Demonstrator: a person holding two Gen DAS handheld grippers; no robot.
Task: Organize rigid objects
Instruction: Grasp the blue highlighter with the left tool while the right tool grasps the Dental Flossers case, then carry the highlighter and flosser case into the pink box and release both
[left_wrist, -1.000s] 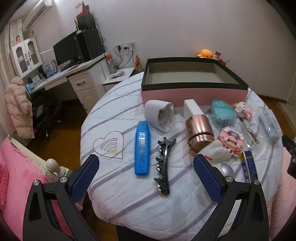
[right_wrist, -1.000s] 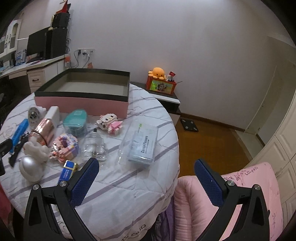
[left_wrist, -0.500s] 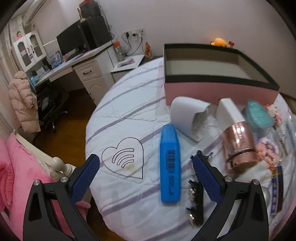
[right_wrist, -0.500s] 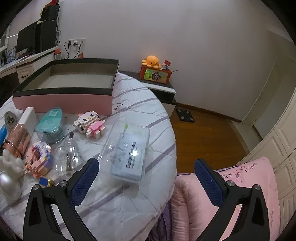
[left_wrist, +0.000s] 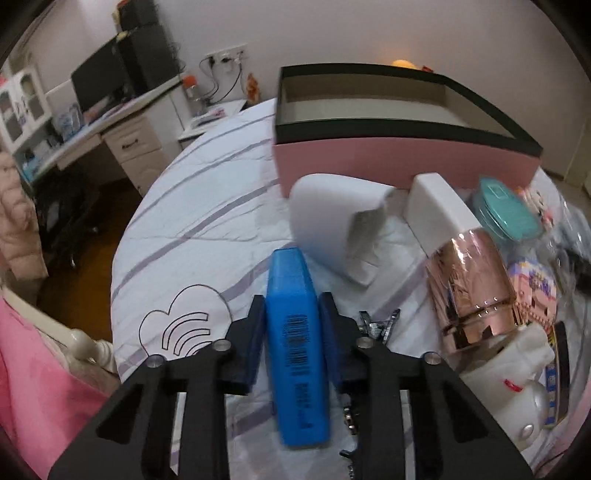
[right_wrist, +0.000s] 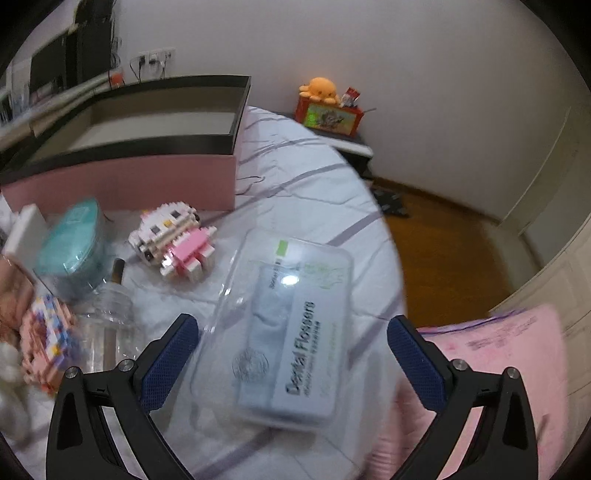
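Note:
My left gripper (left_wrist: 291, 306) has its jaws closing around a blue rectangular case (left_wrist: 299, 369), and both blue pads (left_wrist: 255, 332) lie against its long sides on the round table (left_wrist: 192, 206). In the right wrist view a clear plastic box of dental flossers (right_wrist: 295, 350) lies between the fingers of my right gripper (right_wrist: 291, 323). Those jaws are closing, with a gap left on each side of the box. An open pink box with a black rim (left_wrist: 369, 162) (right_wrist: 129, 181) stands at the table's far side.
Near the blue case lie a white plug adapter (left_wrist: 332, 221), a rose-gold cylinder (left_wrist: 469, 284) and a black hair clip (left_wrist: 376, 325). Left of the flosser box are a brick cat figure (right_wrist: 173, 236), a clear bottle (right_wrist: 110, 314) and a teal container (right_wrist: 74, 240). The table edge runs close on the right.
My left gripper came down over the blue case and closed from wide open onto its sides. My right gripper moved forward and down until the flosser box lay between its fingers.

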